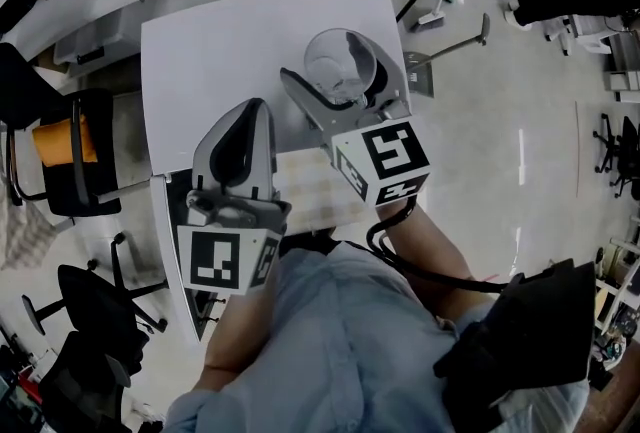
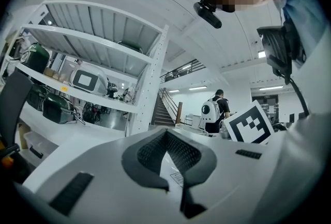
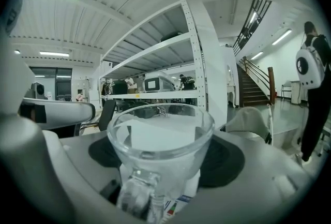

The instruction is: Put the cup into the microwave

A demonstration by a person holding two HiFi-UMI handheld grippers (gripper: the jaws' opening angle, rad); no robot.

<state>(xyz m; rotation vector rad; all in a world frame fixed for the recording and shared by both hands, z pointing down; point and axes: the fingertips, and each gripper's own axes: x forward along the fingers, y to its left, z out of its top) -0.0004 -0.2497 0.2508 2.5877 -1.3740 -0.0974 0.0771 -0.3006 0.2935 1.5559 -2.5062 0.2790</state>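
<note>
A clear glass cup [image 1: 340,64] sits upright between the jaws of my right gripper [image 1: 338,89], held above a white flat surface [image 1: 220,51]. In the right gripper view the cup [image 3: 160,132] fills the middle, with both dark pads [image 3: 227,161] pressed against its sides and the right gripper [image 3: 161,168] shut on it. My left gripper [image 1: 256,109] is to the left of the cup and slightly nearer to me, its tips together and nothing in them. The left gripper view shows the left gripper [image 2: 166,134] with its pads meeting. I cannot make out a microwave for certain.
Black office chairs [image 1: 75,156] stand on the floor at the left. A checkered patch [image 1: 310,186] lies below the grippers. White shelving [image 2: 103,57] with appliances rises ahead, with stairs [image 3: 253,88] and a person wearing a white backpack [image 2: 214,112] beyond.
</note>
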